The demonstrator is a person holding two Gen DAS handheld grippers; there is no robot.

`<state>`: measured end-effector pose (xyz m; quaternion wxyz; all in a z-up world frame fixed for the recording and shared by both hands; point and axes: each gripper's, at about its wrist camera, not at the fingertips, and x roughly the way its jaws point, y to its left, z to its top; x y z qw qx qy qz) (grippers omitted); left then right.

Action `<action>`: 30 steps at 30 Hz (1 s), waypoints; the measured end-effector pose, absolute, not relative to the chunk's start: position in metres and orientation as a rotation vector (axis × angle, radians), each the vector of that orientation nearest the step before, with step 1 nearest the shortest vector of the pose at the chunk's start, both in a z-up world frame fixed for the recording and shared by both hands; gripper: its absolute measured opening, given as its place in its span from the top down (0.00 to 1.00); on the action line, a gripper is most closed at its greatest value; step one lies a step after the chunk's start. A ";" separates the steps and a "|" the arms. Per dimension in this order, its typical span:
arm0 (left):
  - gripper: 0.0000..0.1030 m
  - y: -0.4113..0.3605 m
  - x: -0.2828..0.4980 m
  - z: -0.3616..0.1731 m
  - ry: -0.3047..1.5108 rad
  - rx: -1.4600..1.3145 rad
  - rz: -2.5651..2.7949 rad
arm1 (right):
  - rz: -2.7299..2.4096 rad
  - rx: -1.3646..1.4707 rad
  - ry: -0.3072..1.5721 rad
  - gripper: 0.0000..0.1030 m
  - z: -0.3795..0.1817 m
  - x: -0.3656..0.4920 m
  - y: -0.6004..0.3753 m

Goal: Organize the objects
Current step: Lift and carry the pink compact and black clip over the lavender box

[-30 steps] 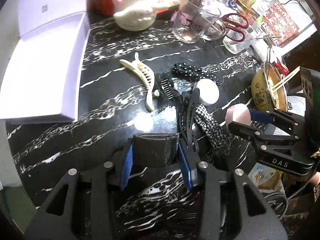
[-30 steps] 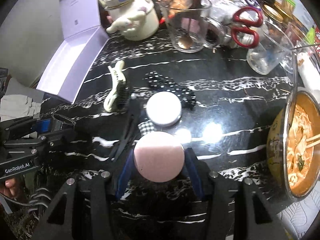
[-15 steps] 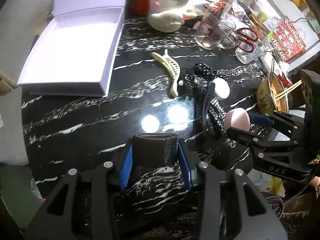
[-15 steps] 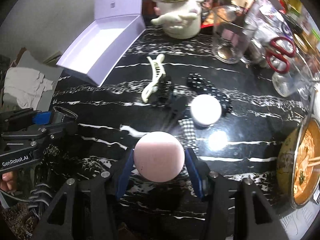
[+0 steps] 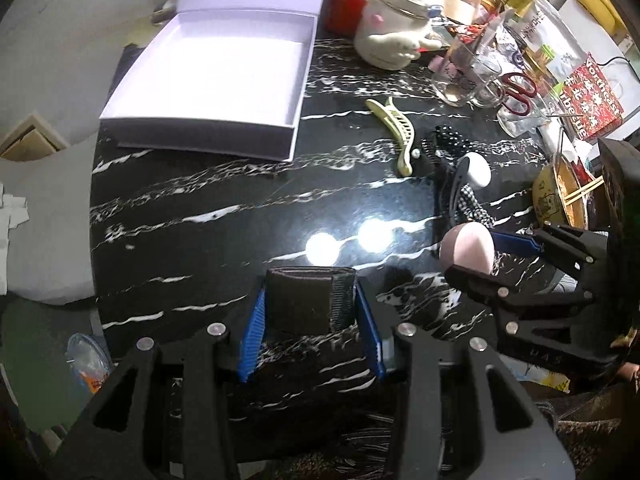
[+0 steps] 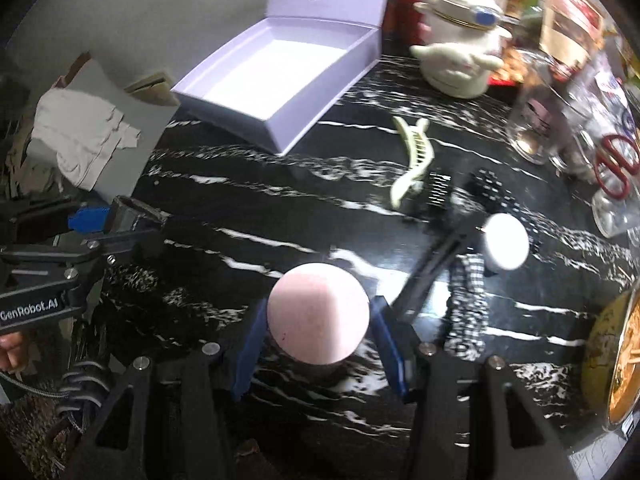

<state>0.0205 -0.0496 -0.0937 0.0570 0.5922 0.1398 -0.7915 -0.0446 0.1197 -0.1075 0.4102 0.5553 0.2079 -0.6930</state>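
Gripping a dark pad (image 5: 310, 300), the left gripper (image 5: 310, 312) hung over bare table (image 5: 200, 200); the right gripper (image 6: 318, 324) clamped a pink puff (image 6: 318, 312) (hair clips (image 6: 416, 160) and a white box (image 6: 280, 76) beyond).

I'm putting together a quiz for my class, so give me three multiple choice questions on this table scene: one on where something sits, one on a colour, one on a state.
1. Where does the cream hair claw lie?
A. inside the box
B. on the black marble table
C. in the glass mug

2. What colour is the round puff held by the right tongs?
A. pink
B. green
C. yellow

3. The white box is:
A. open and empty
B. shut
C. open and full

Answers: 1 B, the claw rests on bare table right of the box; 2 A, the puff is pale pink; 3 A, lid up, nothing inside.
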 end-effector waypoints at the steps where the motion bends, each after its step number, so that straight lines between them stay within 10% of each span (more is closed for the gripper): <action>1: 0.61 -0.052 0.024 -0.094 0.432 1.797 -2.399 | -1.738 1.392 0.533 0.48 -0.107 -0.040 0.117; 30: 0.61 -0.108 -0.005 -0.092 0.418 1.717 -2.371 | -1.603 1.239 0.649 0.48 -0.090 -0.048 0.033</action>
